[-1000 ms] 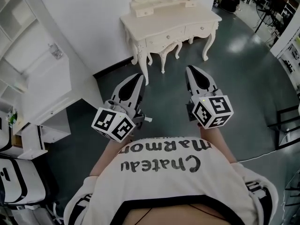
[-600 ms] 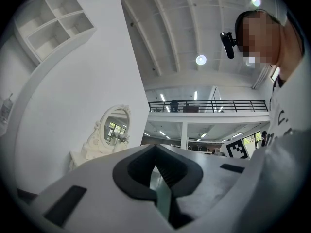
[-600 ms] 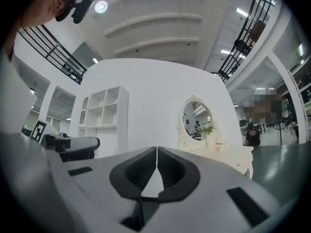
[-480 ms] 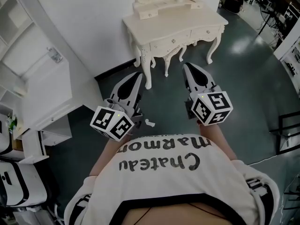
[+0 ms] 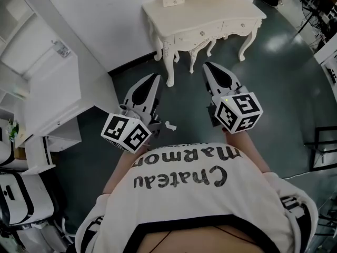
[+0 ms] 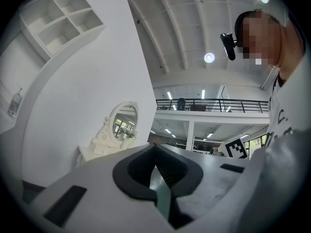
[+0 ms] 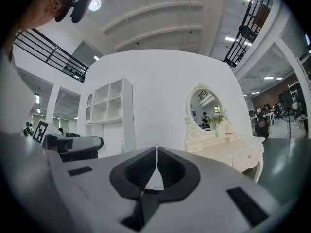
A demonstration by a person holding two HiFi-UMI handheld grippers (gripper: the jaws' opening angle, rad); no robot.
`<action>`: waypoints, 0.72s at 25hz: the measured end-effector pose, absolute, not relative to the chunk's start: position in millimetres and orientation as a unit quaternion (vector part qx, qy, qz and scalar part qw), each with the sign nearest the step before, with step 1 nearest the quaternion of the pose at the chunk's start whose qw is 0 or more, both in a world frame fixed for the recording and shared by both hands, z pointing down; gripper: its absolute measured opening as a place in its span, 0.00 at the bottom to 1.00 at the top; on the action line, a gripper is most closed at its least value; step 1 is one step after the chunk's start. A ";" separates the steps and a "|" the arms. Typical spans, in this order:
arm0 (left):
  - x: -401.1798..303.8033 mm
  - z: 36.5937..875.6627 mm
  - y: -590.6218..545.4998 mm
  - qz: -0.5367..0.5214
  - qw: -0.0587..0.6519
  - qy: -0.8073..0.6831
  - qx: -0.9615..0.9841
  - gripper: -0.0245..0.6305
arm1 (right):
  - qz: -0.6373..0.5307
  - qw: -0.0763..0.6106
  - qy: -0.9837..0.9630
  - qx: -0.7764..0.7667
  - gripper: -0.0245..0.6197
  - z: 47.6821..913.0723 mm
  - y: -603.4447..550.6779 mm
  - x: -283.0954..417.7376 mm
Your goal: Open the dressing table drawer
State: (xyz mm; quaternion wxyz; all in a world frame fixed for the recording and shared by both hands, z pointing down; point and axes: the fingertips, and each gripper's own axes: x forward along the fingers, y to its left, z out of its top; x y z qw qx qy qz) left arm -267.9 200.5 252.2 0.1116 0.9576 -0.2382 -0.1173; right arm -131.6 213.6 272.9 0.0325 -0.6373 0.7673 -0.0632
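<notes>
One dressing table [image 5: 210, 9], two front drawers [image 5: 196, 36] [image 5: 240, 25], two closed hand-held grippers [image 5: 156, 76] [image 5: 206, 65]

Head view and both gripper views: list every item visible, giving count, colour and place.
Dressing table: one, cream, against the wall, ahead.
Drawers: two, cream, table front, closed.
Mirror: one, oval, cream-framed, on the table.
Potted plant: one, green, beside the mirror.
Shelving unit: one, white, left.
Floor: dark grey.
Shirt: one, white, black lettering, bottom.
Left hand-held gripper: one, grey-black, shut, empty.
Right hand-held gripper: one, grey-black, shut, empty.
</notes>
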 end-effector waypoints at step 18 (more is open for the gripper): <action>-217.5 272.2 160.4 -0.087 0.124 -0.283 0.947 0.07 | -0.100 0.030 0.792 -0.602 0.08 296.0 158.5 -83.2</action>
